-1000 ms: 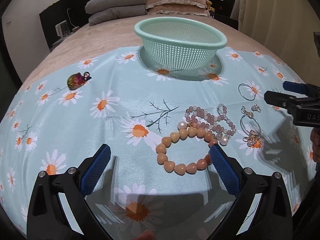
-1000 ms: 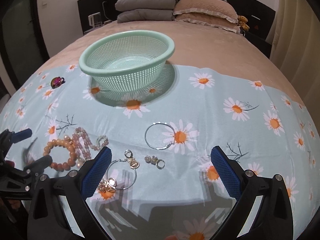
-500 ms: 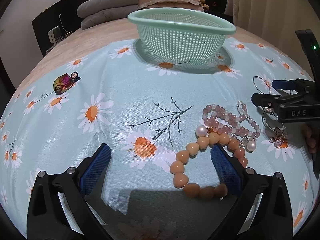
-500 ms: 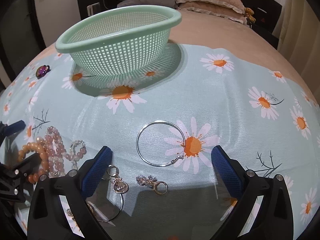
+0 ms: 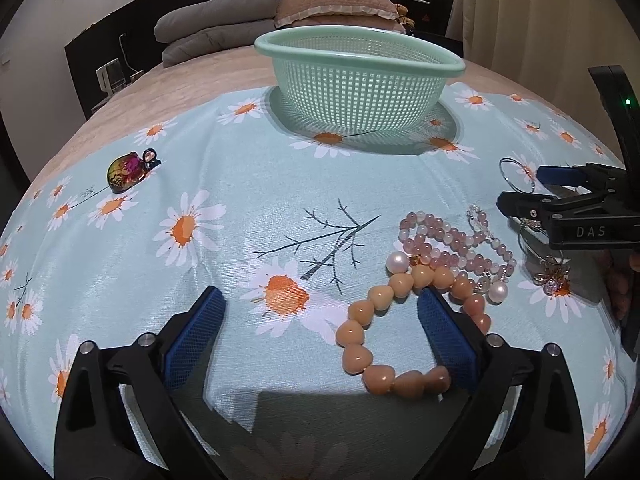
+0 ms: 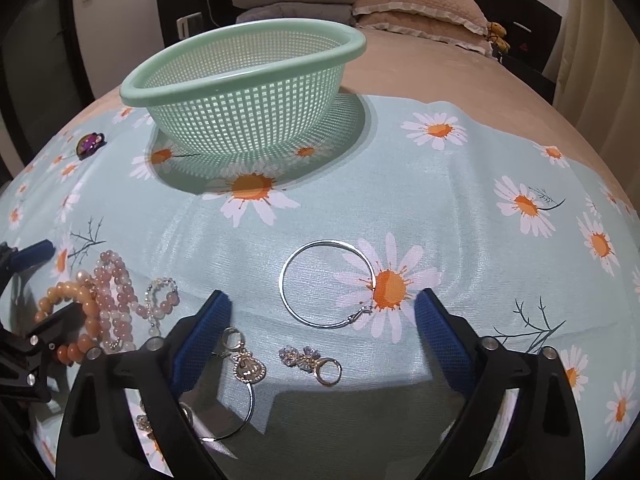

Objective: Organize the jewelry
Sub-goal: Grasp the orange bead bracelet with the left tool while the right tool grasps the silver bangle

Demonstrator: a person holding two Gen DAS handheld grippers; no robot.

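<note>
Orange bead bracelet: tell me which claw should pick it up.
Left. The left claw is open with one finger already inside the orange bead bracelet; the right claw is open over the silver hoop.

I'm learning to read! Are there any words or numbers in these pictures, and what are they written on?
"DAS": white letters on the side of the black right gripper, seen from the left wrist camera.

No other text can be read. The green basket, the orange bead bracelet, the silver hoop and the daisy cloth carry no writing. The things by the dark headboard are too small and blurred to tell.
</note>
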